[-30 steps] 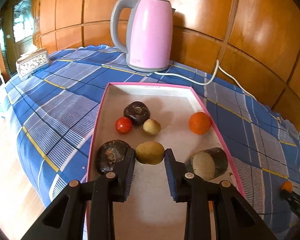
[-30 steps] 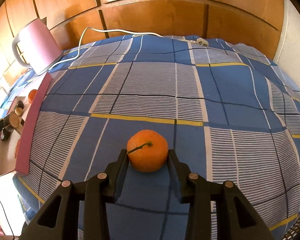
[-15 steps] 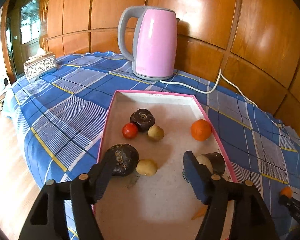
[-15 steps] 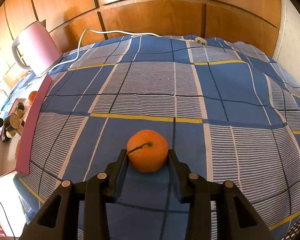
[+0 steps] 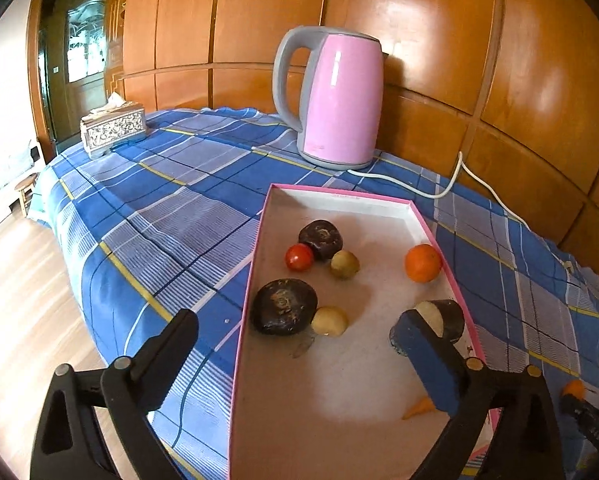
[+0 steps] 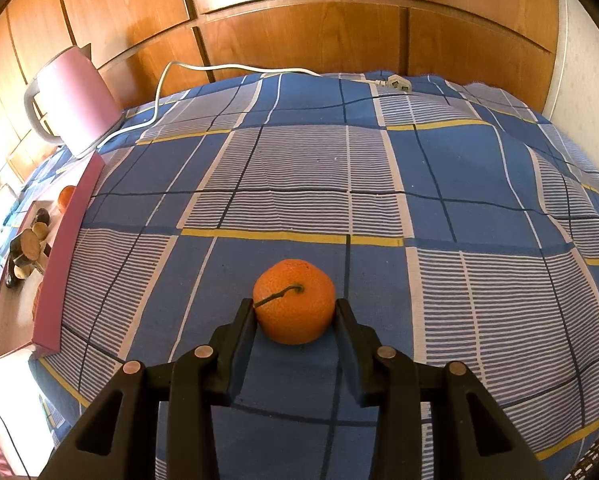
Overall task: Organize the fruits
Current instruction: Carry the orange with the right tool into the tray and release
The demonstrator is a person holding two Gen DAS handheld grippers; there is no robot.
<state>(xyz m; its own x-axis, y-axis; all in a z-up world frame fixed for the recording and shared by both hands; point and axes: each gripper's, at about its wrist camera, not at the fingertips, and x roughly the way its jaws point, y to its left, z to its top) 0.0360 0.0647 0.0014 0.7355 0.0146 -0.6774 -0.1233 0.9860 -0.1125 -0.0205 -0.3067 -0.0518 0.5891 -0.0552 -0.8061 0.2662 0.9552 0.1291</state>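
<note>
A pink-rimmed tray (image 5: 255, 264) lies on the blue checked cloth. It holds two dark round fruits (image 5: 284, 306), a red tomato (image 5: 299, 257), two small yellow-green fruits (image 5: 330, 321), an orange (image 5: 422, 263) and a cut dark fruit (image 5: 439, 314). My left gripper (image 5: 295, 344) is open wide and empty, raised above the tray's near end. My right gripper (image 6: 294, 316) is shut on a tangerine (image 6: 294, 306) with a green stem, resting on the cloth to the right of the tray (image 6: 63, 248).
A pink kettle (image 5: 337, 98) stands behind the tray, its white cord (image 5: 451, 184) trailing right along the wood-panelled wall. A tissue box (image 5: 112, 128) sits at the far left. The table edge drops to wooden floor on the left.
My left gripper has let go of the yellow-green fruit in the tray, opened wide and pulled back and up. My right gripper stays shut on the tangerine, barely moved.
</note>
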